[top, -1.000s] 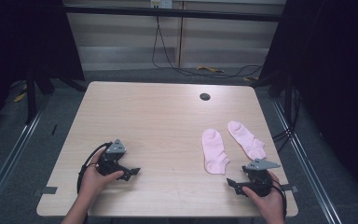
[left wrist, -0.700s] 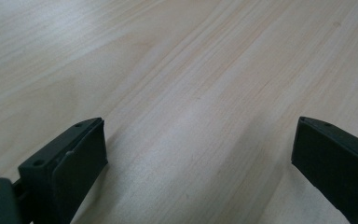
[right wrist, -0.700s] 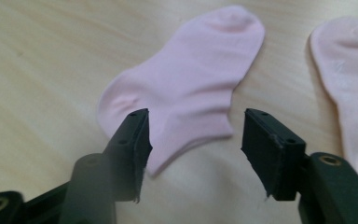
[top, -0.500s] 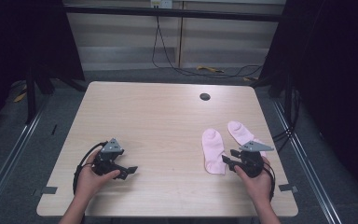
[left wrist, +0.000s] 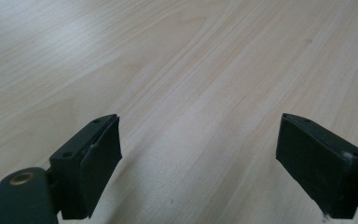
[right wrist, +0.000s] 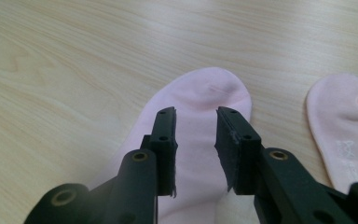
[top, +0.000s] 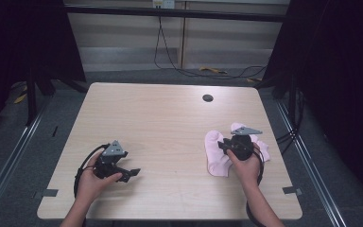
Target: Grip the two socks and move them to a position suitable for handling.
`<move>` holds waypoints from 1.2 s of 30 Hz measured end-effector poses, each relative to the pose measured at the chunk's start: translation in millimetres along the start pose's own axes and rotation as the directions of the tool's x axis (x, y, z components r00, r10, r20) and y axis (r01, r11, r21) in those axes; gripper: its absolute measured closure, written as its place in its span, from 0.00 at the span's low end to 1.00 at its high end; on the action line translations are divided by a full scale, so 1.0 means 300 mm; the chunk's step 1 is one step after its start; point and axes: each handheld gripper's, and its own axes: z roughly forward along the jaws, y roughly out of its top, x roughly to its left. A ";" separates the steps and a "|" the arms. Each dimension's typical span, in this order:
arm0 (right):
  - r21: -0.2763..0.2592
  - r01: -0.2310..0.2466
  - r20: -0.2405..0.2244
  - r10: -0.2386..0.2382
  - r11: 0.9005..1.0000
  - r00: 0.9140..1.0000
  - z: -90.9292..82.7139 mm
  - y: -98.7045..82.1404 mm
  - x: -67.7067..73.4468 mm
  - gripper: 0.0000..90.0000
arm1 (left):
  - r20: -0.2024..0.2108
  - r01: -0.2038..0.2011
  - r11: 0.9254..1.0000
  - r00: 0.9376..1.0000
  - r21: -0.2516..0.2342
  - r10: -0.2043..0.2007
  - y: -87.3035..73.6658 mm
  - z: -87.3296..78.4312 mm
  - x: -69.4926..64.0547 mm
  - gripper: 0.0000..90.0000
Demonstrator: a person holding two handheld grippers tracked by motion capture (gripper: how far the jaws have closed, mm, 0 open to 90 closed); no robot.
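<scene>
Right tool (right wrist: 195, 140), jaws narrow, hovers over a sock (right wrist: 200, 140); closing may snag both layers or miss. Left tool (left wrist: 205, 163) gapes wide.

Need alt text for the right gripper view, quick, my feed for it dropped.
The right gripper hangs over a pink sock lying flat on the wooden table, its two black jaws a narrow gap apart with the sock showing between them. A second pink sock lies apart at the right edge.
</scene>
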 end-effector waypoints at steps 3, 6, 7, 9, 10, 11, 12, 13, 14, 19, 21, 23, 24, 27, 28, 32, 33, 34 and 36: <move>0.003 0.004 0.001 -0.004 1.000 1.000 0.016 0.004 0.001 0.76 | 0.000 0.004 1.000 1.000 0.008 -0.004 -0.004 0.006 -0.001 0.15; 0.009 0.008 0.003 -0.008 1.000 1.000 0.037 0.012 0.004 0.77 | 0.003 0.002 1.000 1.000 0.019 -0.002 -0.007 0.011 -0.001 0.15; 0.008 0.011 0.002 -0.011 1.000 1.000 0.044 0.015 0.004 0.77 | 0.001 0.001 1.000 1.000 0.025 -0.001 -0.006 0.011 -0.002 0.15; 0.013 0.008 0.013 -0.009 1.000 1.000 0.053 0.020 0.003 0.77 | 0.003 0.001 1.000 1.000 0.027 -0.001 -0.006 0.013 -0.002 0.15; 0.011 -0.011 0.011 0.011 1.000 1.000 0.065 0.023 -0.003 0.77 | 0.006 0.002 1.000 1.000 0.025 -0.002 -0.005 0.014 -0.003 0.15; 0.011 -0.014 0.017 0.014 1.000 1.000 0.070 0.024 -0.005 0.77 | 0.006 0.002 1.000 1.000 0.025 -0.002 -0.005 0.014 -0.003 0.15; 0.015 -0.012 0.024 0.012 1.000 1.000 0.073 0.026 -0.007 0.77 | 0.006 0.001 1.000 1.000 0.025 -0.002 -0.005 0.015 -0.004 0.16; 0.015 -0.012 0.024 0.012 1.000 1.000 0.073 0.026 -0.007 0.77 | 0.006 0.001 1.000 1.000 0.025 -0.002 -0.005 0.015 -0.004 0.15; 0.010 -0.022 0.031 0.021 1.000 0.999 0.080 0.029 -0.011 0.77 | 0.006 -0.001 1.000 1.000 0.027 0.001 -0.005 0.015 -0.005 0.16; 0.014 -0.027 0.048 0.026 1.000 0.999 0.093 0.033 -0.013 0.78 | 0.007 0.000 1.000 1.000 0.027 0.000 -0.003 0.015 -0.009 0.15; 0.023 -0.028 0.053 0.026 0.999 0.998 0.101 0.033 -0.015 0.78 | 0.009 -0.002 1.000 1.000 0.025 0.002 -0.003 0.015 -0.009 0.16; 0.024 -0.031 0.056 0.029 0.999 0.998 0.107 0.032 -0.013 0.78 | 0.006 -0.003 1.000 1.000 0.026 0.003 -0.003 0.015 -0.008 0.16; 0.024 -0.030 0.053 0.029 0.999 0.998 0.110 0.033 -0.011 0.78 | 0.005 -0.006 1.000 1.000 0.028 0.006 -0.003 0.014 -0.007 0.16; 0.041 -0.015 0.054 0.013 0.999 0.998 0.122 0.034 -0.002 0.78 | 0.006 -0.004 1.000 1.000 0.027 0.003 -0.003 0.015 -0.008 0.16; 0.048 -0.011 0.056 0.008 0.999 0.998 0.131 0.031 0.002 0.78 | 0.004 -0.013 1.000 1.000 0.028 0.013 -0.002 0.014 -0.008 0.16; 0.066 -0.010 0.039 0.007 0.998 0.999 0.147 0.026 0.011 0.78 | 0.001 -0.021 0.999 1.000 0.032 0.021 -0.001 0.011 -0.009 0.16; 0.066 -0.010 0.039 0.007 0.998 0.999 0.147 0.026 0.011 0.78 | 0.001 -0.021 0.999 1.000 0.032 0.021 -0.001 0.011 -0.009 0.16; 0.079 0.002 0.042 -0.006 0.997 0.999 0.156 0.022 0.018 0.78 | 0.003 -0.018 0.999 1.000 0.029 0.018 -0.002 0.011 -0.009 0.16; 0.077 0.001 0.040 -0.005 0.997 0.999 0.160 0.018 0.018 0.78 | 0.002 -0.018 0.999 1.000 0.030 0.018 -0.002 0.012 -0.008 0.16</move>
